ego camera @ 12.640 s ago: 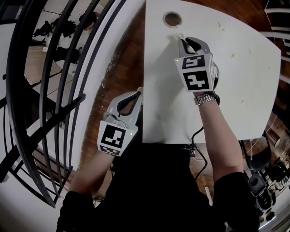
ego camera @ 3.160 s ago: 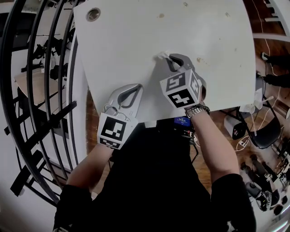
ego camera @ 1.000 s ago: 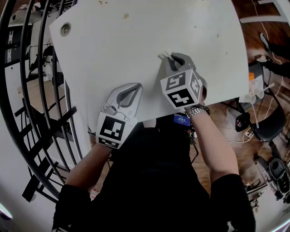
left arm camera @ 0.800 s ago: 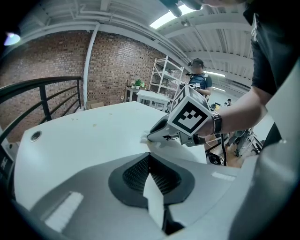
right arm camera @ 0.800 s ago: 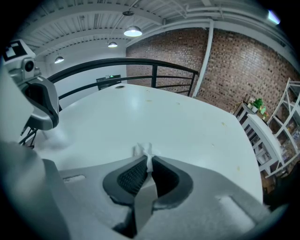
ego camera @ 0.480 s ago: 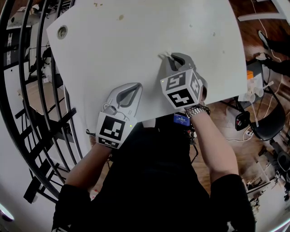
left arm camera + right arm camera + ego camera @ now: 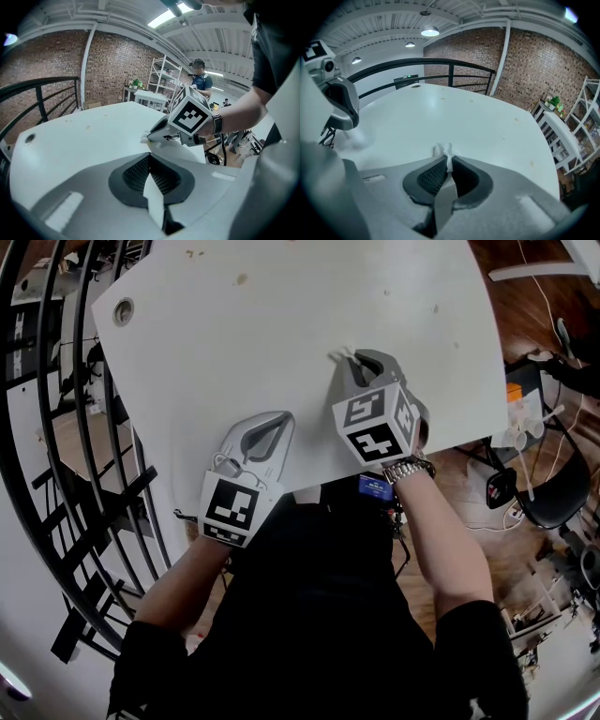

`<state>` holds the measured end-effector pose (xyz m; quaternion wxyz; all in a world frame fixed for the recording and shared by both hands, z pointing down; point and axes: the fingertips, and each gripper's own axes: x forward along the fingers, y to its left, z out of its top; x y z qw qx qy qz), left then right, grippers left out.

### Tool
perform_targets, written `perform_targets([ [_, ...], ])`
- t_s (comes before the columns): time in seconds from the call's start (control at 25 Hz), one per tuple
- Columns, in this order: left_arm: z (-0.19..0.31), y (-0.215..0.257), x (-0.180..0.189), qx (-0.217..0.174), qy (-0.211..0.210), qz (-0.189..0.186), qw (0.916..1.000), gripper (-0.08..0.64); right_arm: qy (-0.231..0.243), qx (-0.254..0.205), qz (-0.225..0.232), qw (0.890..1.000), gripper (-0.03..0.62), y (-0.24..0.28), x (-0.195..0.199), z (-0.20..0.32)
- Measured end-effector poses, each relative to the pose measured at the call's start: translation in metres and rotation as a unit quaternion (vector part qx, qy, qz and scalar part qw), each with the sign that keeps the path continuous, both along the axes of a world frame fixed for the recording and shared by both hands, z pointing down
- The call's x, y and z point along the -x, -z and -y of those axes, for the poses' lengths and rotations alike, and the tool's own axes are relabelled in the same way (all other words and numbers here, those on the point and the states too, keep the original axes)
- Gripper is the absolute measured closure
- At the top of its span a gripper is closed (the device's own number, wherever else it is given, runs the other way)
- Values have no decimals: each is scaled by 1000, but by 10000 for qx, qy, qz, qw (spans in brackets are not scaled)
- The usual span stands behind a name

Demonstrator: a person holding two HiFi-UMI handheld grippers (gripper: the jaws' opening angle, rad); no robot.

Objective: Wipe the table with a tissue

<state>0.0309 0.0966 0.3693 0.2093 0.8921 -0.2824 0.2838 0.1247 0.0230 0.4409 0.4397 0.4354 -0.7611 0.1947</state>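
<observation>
On table (image 7: 281,334), right gripper (image 7: 353,359) pinches tissue (image 7: 442,150).

Both tools are pale grey moulded plastic, each narrowing into two curved jaws lined with black ribbed pads (image 7: 136,173). The left gripper (image 7: 279,420) carries a white marker cube (image 7: 232,510) printed with black squares. The right gripper (image 7: 352,358) bears a second cube (image 7: 375,427), showing two patterned faces. The person wears a black short-sleeved top (image 7: 319,615), a metal-link wristwatch (image 7: 410,468) on the right wrist, and a small blue tag (image 7: 377,487) at the front.
</observation>
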Motion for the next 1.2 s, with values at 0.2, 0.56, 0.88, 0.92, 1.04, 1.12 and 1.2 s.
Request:
perform_targets([
  [0.2,1,1,-6,-8,-36,-13,10000,548,-44,-1,-28,10000,572,0,-7,0],
  [0.56,-2,-1,-13,-29,-42,0,10000,548,-91,-1,-59,9999,572,-1,-19,-3],
  [0.88,-4,-1,-18,-52,104,-3,9999,548,18,4,-67,10000,572,-2,-24,-3],
  [0.92,-5,-1,-18,-46,130,-1,9999,548,41,2,-65,10000,572,-1,-24,-3],
  [1.04,-7,0,-19,-37,201,18,9998,548,120,4,-53,9999,572,-1,-23,-3],
  [1.12,-7,0,-19,-45,261,27,9996,548,170,0,-45,9998,572,-2,-23,-2],
  [1.2,-7,0,-19,-52,318,43,9995,548,212,-1,-44,9998,572,-2,-23,-2],
])
